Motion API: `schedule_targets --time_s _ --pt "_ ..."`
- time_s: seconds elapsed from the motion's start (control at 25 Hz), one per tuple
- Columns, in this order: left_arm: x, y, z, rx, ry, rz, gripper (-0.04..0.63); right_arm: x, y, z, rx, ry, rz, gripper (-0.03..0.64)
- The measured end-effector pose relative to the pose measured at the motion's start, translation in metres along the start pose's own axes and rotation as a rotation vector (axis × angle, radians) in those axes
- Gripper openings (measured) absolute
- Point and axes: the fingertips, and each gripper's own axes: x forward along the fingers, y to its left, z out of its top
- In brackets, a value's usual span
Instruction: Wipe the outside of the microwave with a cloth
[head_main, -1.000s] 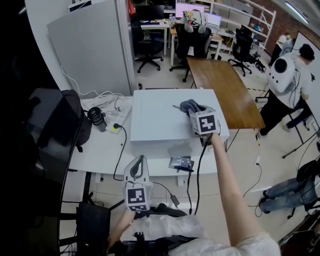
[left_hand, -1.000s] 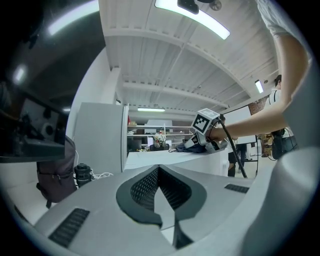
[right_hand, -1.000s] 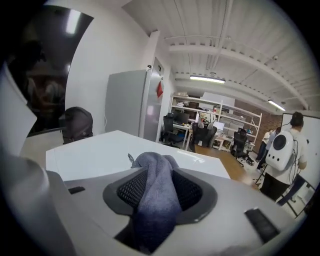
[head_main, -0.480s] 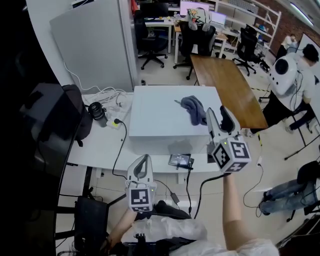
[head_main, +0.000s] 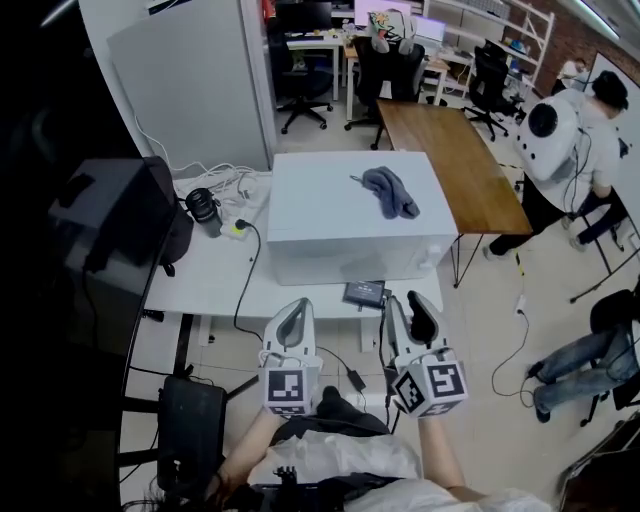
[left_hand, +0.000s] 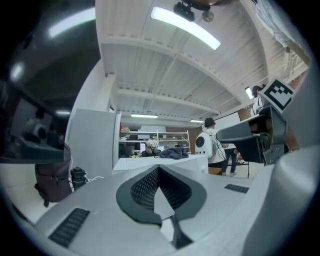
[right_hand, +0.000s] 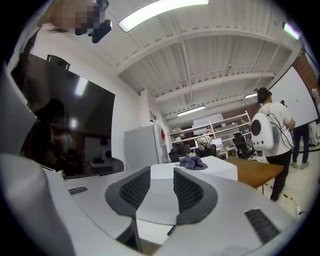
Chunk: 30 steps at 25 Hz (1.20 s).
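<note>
My left gripper (head_main: 295, 305) has its jaws pressed together with nothing in them. My right gripper (head_main: 407, 300) has its jaws standing partly apart. They have just been closing, and nothing is between them either. Both grippers hang well in front of the microwave (head_main: 330, 215), below its front face and close to my body, pointing level towards it.

The cloth (head_main: 390, 192) is not in my grip. It lies in a loose heap on top of the microwave, towards its right side and rear.

I see four ways this could go wrong.

- My right jaws may be too narrow for that heap. They could then shove the cloth along the smooth top and off the right or rear edge.
- If I catch only one fold, the rest will trail and wipe poorly.
- A small dark device (head_main: 365, 293) sits just in front of the microwave at the table's lip. A low reach could knock it off.
- A black cable (head_main: 245, 270) runs by the microwave's front left corner. My left gripper could snag it, and a hard wipe might push the whole box backwards.
</note>
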Motion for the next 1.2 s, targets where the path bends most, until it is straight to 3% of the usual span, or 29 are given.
schedule_targets --time_s 0.16,0.32,0.68,0.76,0.8,1.2 --pt "-0.031 -0.005 0.006 -0.046 -0.019 0.016 -0.008 -0.023 0.017 -0.018 0.053 0.018 -0.025 0.147" --pt "-0.051 -0.015 -0.008 -0.027 0.017 -0.011 -0.008 -0.035 0.029 -0.033 0.071 0.035 -0.038 0.126" --pt "-0.059 -0.052 0.005 0.03 -0.002 -0.028 -0.008 -0.056 0.035 -0.046 0.083 0.067 -0.017 0.08" --pt "-0.054 -0.06 0.005 0.018 0.0 -0.034 -0.007 -0.059 0.03 -0.041 0.102 0.042 -0.02 0.026" --pt "-0.051 -0.065 0.006 0.016 0.0 -0.036 -0.008 -0.06 0.026 -0.039 0.101 0.03 -0.024 0.0" --pt "-0.033 -0.091 0.003 0.017 0.022 -0.042 -0.008 -0.062 0.019 -0.047 0.006 0.086 0.02 0.0"
